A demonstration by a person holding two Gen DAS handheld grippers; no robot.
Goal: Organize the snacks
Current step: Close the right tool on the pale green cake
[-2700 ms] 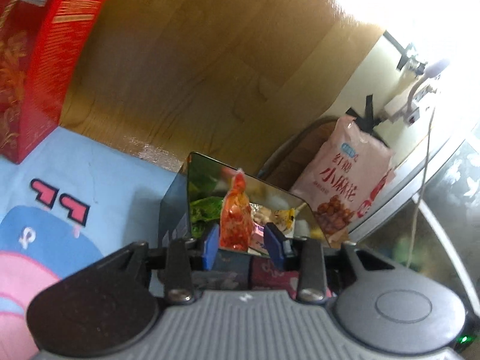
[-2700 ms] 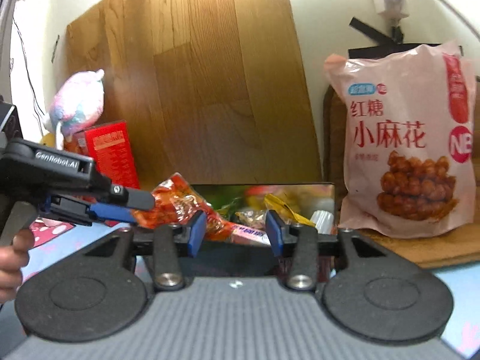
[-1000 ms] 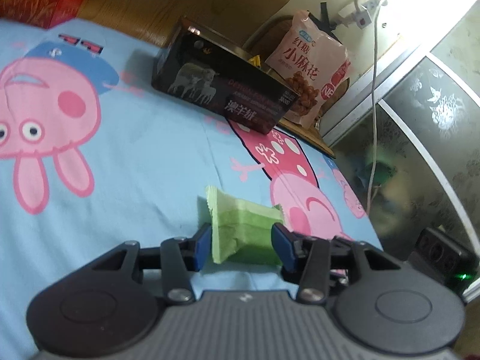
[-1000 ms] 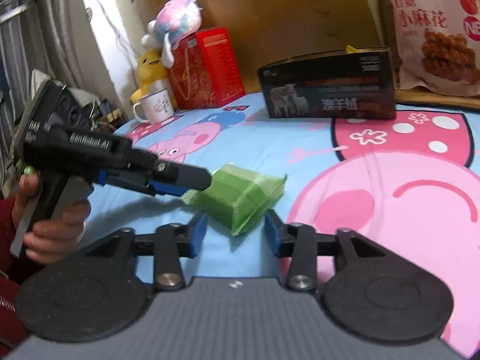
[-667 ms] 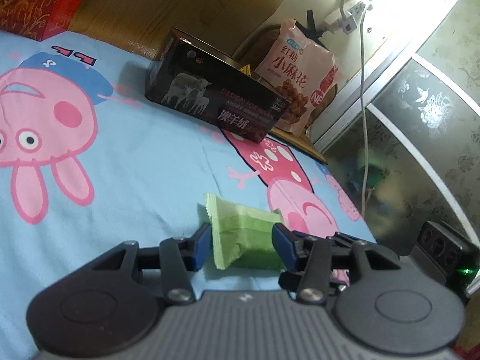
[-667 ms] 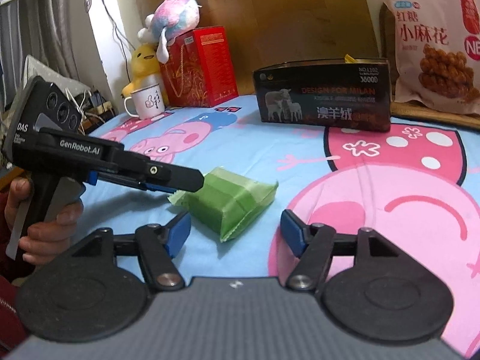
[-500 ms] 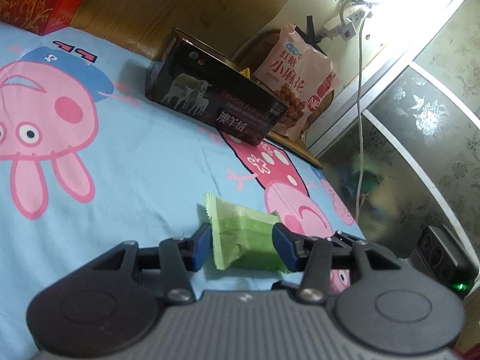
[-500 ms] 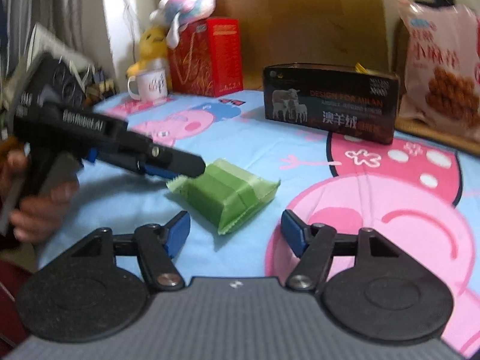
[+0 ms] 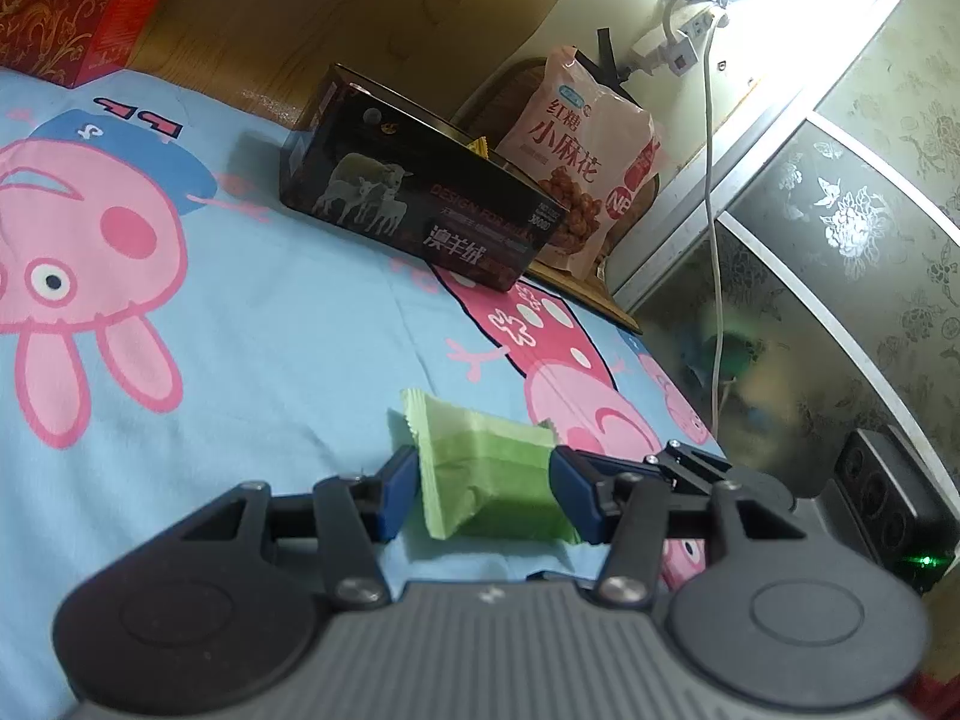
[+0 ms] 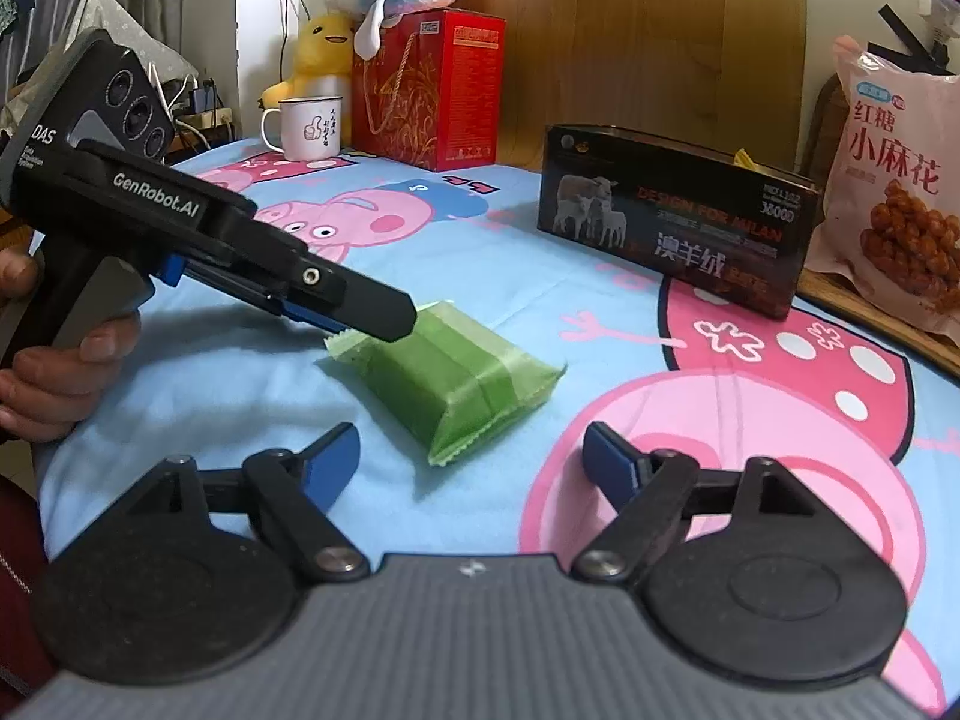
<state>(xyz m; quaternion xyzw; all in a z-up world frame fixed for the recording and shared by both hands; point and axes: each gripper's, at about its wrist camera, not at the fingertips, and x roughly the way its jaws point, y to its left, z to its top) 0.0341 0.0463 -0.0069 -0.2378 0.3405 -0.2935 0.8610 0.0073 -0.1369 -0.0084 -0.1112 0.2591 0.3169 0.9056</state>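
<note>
Change since earlier frame: right gripper (image 10: pixel 471 453) jaws much wider apart and opening, nothing between them; green snack packet (image 10: pixel 456 375) unmoved, frame centre, on cartoon bedsheet (image 10: pixel 480 252).

Progress: early-to-middle, by judgement. 1 packet out on the sheet; black box (image 10: pixel 672 228), upper right, holds other snacks.

Left gripper (image 9: pixel 483 495): jaws part-open, straddling packet's end, pads about touching wrapper; firm clamp not discernible.

Green snack packet (image 9: pixel 480 468); blue, pink-pig-patterned sheet (image 9: pixel 270 330).
</note>
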